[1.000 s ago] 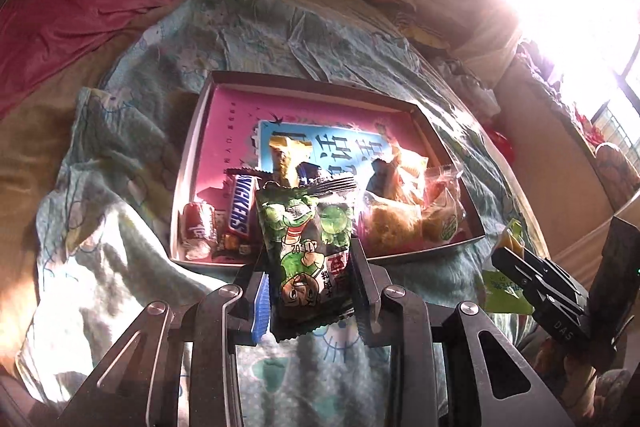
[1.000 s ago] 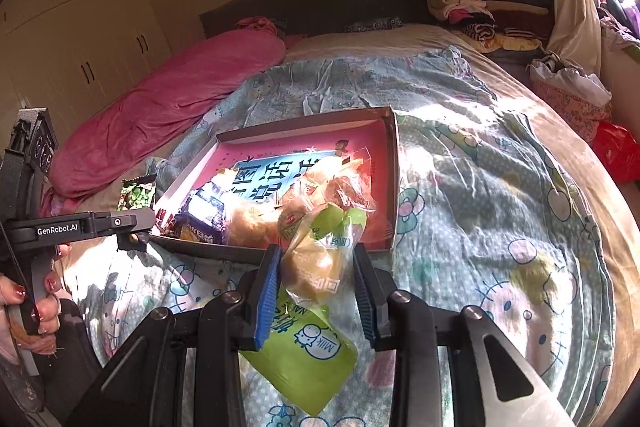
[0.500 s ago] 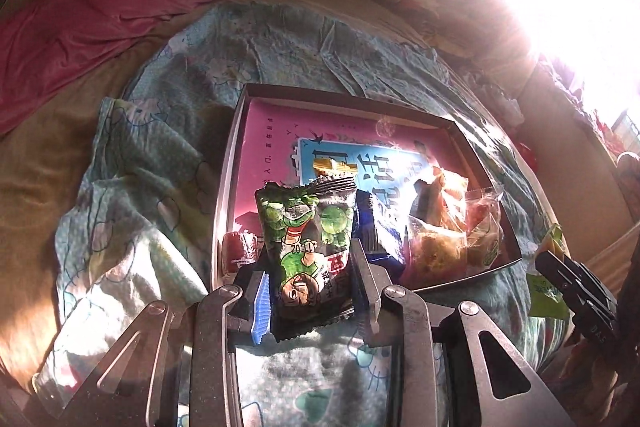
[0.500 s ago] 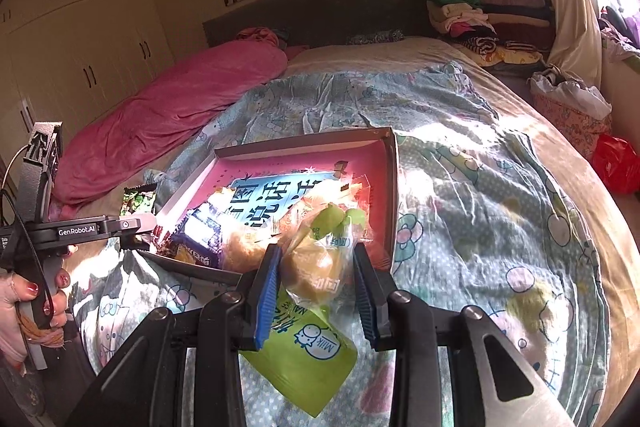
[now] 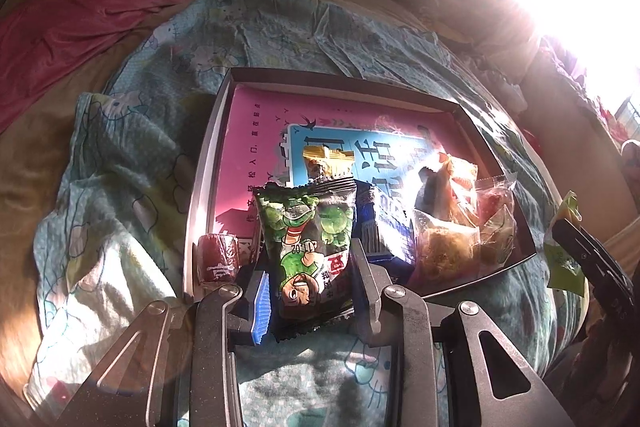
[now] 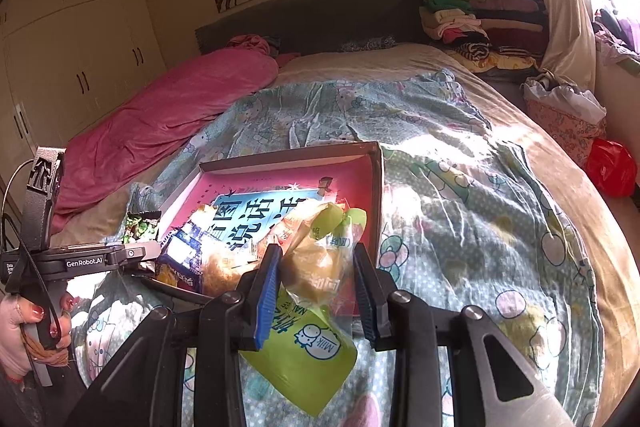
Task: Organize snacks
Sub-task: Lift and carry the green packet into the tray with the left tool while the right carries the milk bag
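My left gripper (image 5: pixel 310 291) is shut on a green pea snack packet (image 5: pixel 308 235), held upright over the near left corner of the pink-lined box (image 5: pixel 224 115). My right gripper (image 6: pixel 316 287) is shut on a green-and-clear bread packet (image 6: pixel 316 267) at the box's near edge (image 6: pixel 378 187). Inside the box lie a blue packet (image 5: pixel 384 231), clear-wrapped pastries (image 5: pixel 452 239), a yellow packet (image 5: pixel 328 163) and a small red packet (image 5: pixel 218 255). In the right wrist view the left gripper (image 6: pixel 144 253) shows at the left with the pea packet (image 6: pixel 140 225), in a person's hand (image 6: pixel 24 327).
The box sits on a cartoon-print quilt (image 6: pixel 460 187) spread over a bed. A pink blanket (image 6: pixel 168 115) lies along the left side. Folded clothes (image 6: pixel 472 15) are piled by the headboard; a red bag (image 6: pixel 612 167) is off the bed's right edge.
My left gripper has carried the pea packet closer to the box's near left corner; the chocolate bar is now hidden behind it. The right gripper has stayed put.
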A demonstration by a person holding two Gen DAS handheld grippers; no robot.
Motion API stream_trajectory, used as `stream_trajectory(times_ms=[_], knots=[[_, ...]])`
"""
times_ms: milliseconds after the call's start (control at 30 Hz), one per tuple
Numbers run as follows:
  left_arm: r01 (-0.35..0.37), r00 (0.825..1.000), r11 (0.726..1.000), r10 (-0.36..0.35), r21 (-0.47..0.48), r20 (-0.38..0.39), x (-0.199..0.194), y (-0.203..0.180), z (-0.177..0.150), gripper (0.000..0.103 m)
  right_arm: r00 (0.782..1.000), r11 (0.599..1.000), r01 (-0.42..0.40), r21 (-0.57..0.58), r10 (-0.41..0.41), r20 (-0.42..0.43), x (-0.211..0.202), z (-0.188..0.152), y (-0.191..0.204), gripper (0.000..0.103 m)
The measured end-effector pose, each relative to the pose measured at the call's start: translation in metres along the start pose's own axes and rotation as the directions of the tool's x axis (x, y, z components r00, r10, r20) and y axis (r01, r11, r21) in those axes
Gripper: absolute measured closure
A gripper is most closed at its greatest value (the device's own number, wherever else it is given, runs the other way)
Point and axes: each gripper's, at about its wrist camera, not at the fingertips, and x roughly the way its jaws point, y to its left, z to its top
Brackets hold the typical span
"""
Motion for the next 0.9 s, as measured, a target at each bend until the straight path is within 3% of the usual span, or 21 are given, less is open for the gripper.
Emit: stream_trajectory(times_ms=[533, 900], knots=[[-0.008, 1.0, 0.999, 0.008, 0.031, -0.005, 0.004, -0.005, 0.0, 0.069, 1.0, 1.0, 0.01, -0.012, -0.01, 0.021, 0.009, 0.01, -0.001, 0.068], [-0.002, 1.0, 0.999, 0.003, 0.037, -0.007, 0.007, -0.007, -0.001, 0.069, 0.998, 0.998, 0.066, -0.015, -0.066, 0.019, 0.016, 0.015, -0.011, 0.068]])
